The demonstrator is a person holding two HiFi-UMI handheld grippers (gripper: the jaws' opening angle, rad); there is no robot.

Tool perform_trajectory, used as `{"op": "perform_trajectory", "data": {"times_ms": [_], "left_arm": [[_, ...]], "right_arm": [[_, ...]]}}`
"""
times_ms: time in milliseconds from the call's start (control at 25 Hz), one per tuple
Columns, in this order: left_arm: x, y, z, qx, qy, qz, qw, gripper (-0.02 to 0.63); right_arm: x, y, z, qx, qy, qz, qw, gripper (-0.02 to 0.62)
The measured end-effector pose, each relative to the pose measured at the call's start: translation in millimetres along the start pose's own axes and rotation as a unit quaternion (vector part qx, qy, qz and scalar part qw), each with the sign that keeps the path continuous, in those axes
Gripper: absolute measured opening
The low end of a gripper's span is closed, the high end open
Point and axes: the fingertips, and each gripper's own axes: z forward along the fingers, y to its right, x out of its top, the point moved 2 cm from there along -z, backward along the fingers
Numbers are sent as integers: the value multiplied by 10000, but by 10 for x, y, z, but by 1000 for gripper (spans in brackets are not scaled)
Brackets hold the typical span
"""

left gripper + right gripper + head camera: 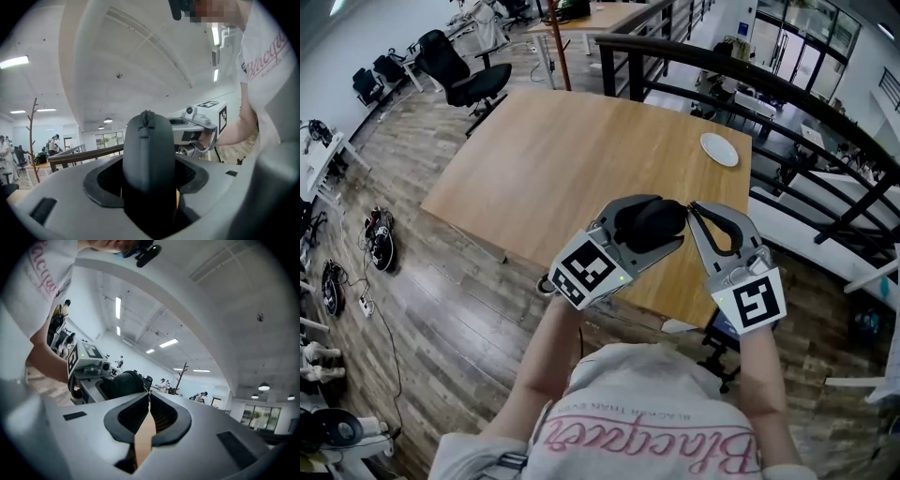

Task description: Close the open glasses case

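Wood table (pixel 581 159), 1 plate (pixel 719 149) — L tongs (pixel 668 225) pinch 1 glasses case (pixel 148 154), R tongs (pixel 149 401) pressed together.

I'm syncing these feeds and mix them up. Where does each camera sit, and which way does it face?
Head view: on the person's head, facing steeply down at the table; shows shirt, forearms, left gripper clamping the glasses case, right gripper shut.
Left gripper view: on that gripper, tilted up at the ceiling along jaws holding the case; arm and shirt at right.
Right gripper view: on that gripper, tilted up; jaws together, empty; arm and shirt at left.
Shared: all three show the case; each gripper view shows the other gripper.
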Motion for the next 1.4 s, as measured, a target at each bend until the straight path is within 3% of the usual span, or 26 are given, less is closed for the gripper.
{"op": "perform_trajectory", "data": {"times_ms": [200, 560, 680, 920, 1040, 1400], "left_arm": [[20, 16, -17, -145, 9, -61, 9999, 278], [96, 28, -39, -225, 230, -297, 9990, 281], [98, 33, -48, -333, 95, -368, 9987, 280], [-64, 36, -29, -238, -1134, 89, 9932, 262], [-141, 43, -32, -242, -1631, 336, 9857, 259], [-361, 3, -21, -138, -2533, 774, 9642, 259]], "right_arm": [[-124, 39, -56, 148, -27, 641, 9978, 25], [-94, 163, -185, 31, 503, 1374, 9892, 25], [-132, 215, -215, -21, 544, 1561, 9862, 25], [-245, 189, -164, -234, -195, -18, 9995, 26], [-306, 149, -161, -241, -660, -969, 9928, 26], [-291, 42, -85, -211, -1134, -2079, 9713, 28]]}}
